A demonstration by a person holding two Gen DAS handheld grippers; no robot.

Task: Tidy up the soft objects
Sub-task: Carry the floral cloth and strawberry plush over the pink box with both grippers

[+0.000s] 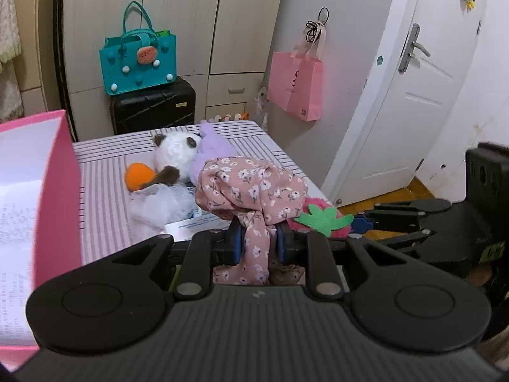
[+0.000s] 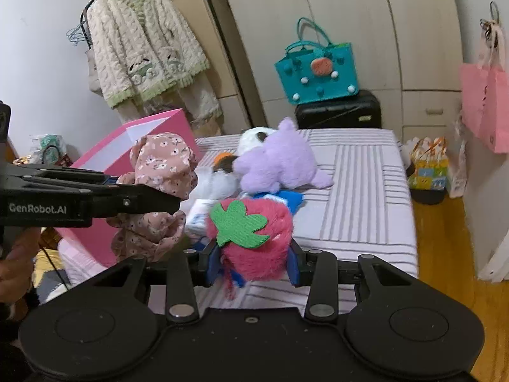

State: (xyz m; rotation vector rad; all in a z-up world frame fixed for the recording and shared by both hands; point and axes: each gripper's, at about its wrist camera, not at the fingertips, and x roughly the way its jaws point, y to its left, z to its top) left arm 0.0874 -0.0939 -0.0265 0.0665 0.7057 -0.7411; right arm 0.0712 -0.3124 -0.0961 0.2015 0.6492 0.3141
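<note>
**Q:** Now, which of your tongs sits nearer the pink box (image 2: 149,133)?

**A:** Your left gripper (image 1: 256,238) does. It is clamped tight on the hanging neck of the floral fabric bundle (image 1: 251,187), whose long axis runs top to bottom — bulk above the pads, tail below. The box stands at the bed's left edge, just beside and behind that bundle in the right wrist view, so the move turns on a carry leftward, off the striped bed cover (image 2: 359,191).

**Q:** And your other hand?

**A:** Your right gripper (image 2: 254,261) grips the pink strawberry plush (image 2: 254,248) at a narrow setting, green felt leaf uppermost, above the bed's near edge. It lies farther from the box, with the left tool between.

**Q:** What stays on the bed?

**A:** Toward the far edge lie the panda plush (image 1: 175,152), lilac plush (image 2: 280,159) and orange plush (image 1: 138,176).

**Q:** Any writing?

**A:** Only "GenRobot.AI" on the left tool's side; print on the box's inner wall is too small to read.
</note>
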